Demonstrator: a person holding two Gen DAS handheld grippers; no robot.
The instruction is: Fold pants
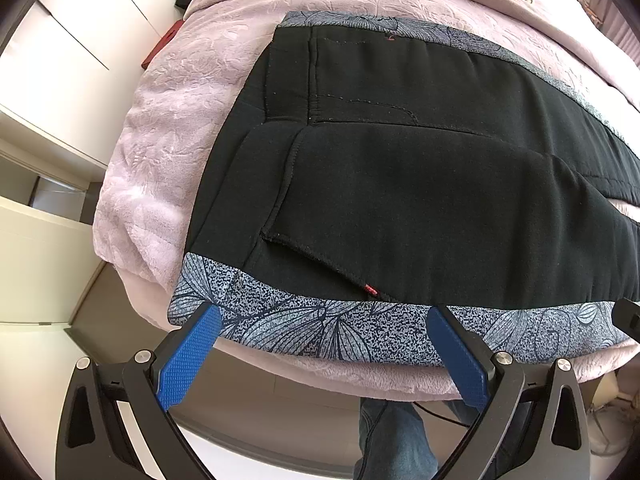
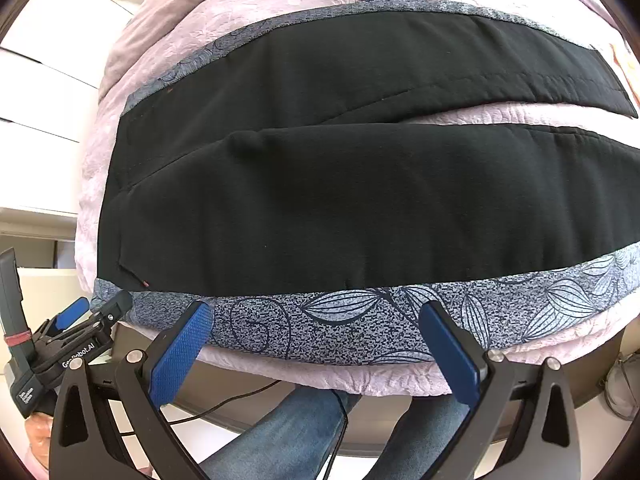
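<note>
Black pants [image 1: 400,200] lie flat just beyond both spread claws, left [image 1: 324,320] and right [image 2: 316,316].

You are working over a bed spread with a pale lilac plush blanket [image 1: 168,92], its surface embossed with a leafy pattern and its edge hanging over the near side. To your left stand white cabinets [image 1: 68,40] with flat fronts, brightly lit — the glare washes out most of their detail. Lower on that side you see a cream-coloured panel [image 1: 36,264] and a darker gap beside it. Beneath the bed's edge the floor [image 2: 224,440] is light and glossy, with a thin dark cable [image 2: 236,400] trailing across it. At the far right hang pale curtains [image 1: 618,20] — hard to make out.
</note>
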